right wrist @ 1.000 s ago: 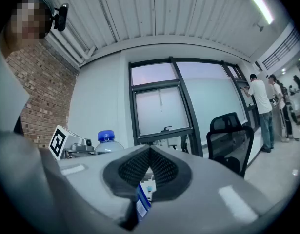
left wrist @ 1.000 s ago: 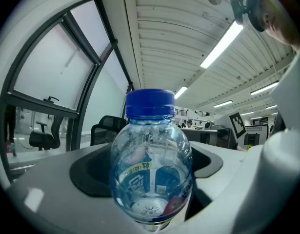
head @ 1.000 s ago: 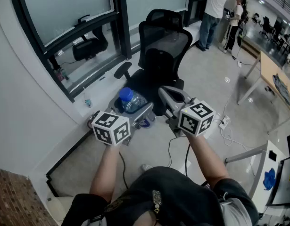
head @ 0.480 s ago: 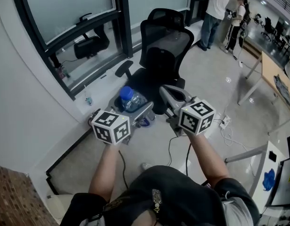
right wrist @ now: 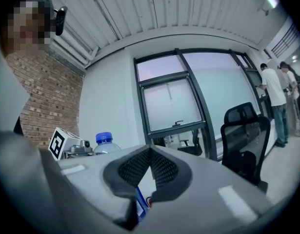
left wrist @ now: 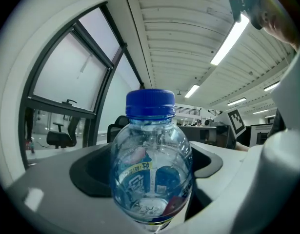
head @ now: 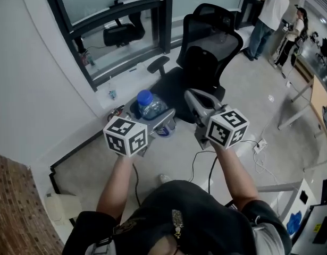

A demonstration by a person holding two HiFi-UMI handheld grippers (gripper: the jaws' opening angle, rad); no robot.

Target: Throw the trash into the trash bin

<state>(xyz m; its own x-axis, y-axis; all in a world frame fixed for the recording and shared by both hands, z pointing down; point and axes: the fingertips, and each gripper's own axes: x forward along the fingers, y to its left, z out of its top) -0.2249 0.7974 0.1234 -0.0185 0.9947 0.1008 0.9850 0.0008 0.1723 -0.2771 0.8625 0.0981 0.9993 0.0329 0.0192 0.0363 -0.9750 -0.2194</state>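
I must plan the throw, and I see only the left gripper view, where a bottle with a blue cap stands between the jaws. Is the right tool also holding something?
Observer: The right gripper view shows the right tool with its jaws together at the tips. I cannot tell whether anything thin sits lower between them.
Operator: Thank you. Is a trash bin near?
Observer: No, I cannot make out a trash bin anywhere in the head view.
Operator: Are people close to us?
Observer: Not close. Two persons stand far off, at the top right of the head view, beyond a black office chair.
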